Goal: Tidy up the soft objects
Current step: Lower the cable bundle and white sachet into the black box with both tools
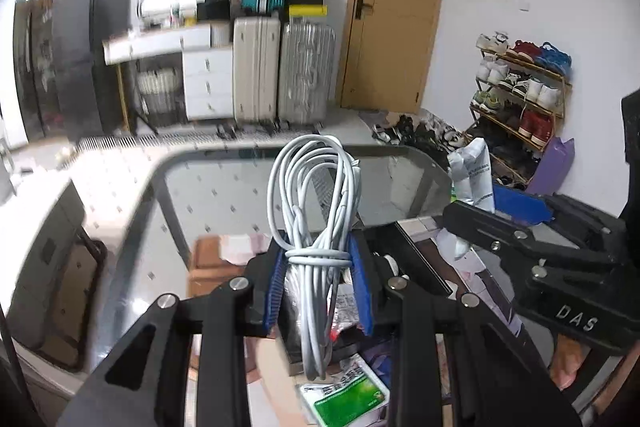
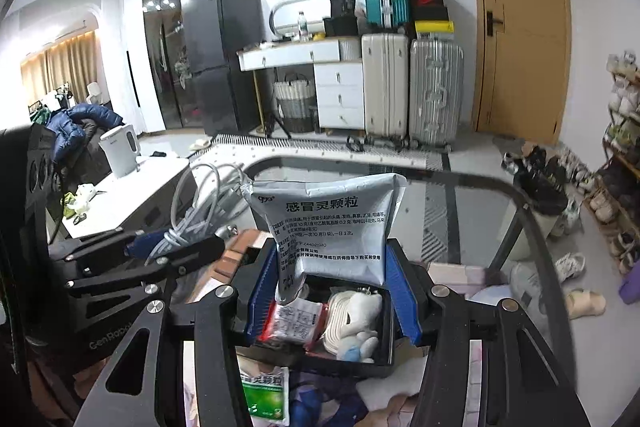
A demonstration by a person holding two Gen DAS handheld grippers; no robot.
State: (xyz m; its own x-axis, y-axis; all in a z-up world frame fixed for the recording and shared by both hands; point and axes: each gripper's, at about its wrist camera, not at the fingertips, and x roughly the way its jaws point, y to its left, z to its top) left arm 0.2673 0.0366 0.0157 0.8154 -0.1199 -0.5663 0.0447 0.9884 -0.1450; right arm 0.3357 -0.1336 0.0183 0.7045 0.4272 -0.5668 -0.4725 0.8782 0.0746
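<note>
Cable bundle (image 1: 316, 227) and a silver medicine sachet (image 2: 328, 227) are what's being sorted right now, each one held up in the air over a cluttered glass table (image 1: 224, 195). The left gripper (image 1: 318, 283) is clamped tight on the coiled grey cable just at its wrapped waist, loops standing up above the blue pads (image 1: 276, 291). The right gripper (image 2: 332, 291) is closed on the lower part of the sachet, which is pinched between its pads and stands upright (a bit crumpled at the bottom).

Below the right gripper a black box (image 2: 384, 359) can be seen, with a small white plush toy (image 2: 360, 323) and a red-and-white packet (image 2: 296, 319) already lying inside. A green-and-white sachet (image 2: 266, 399) is left on the table just in front of the box.

So the carry step seems to be in hand: both items lifted, neither dropped off yet. Next, the sachet probably needs to be lowered over the box and let go, and the cable brought across after it. Room in the box looks tight, so the loops may snag on the rim.
</note>
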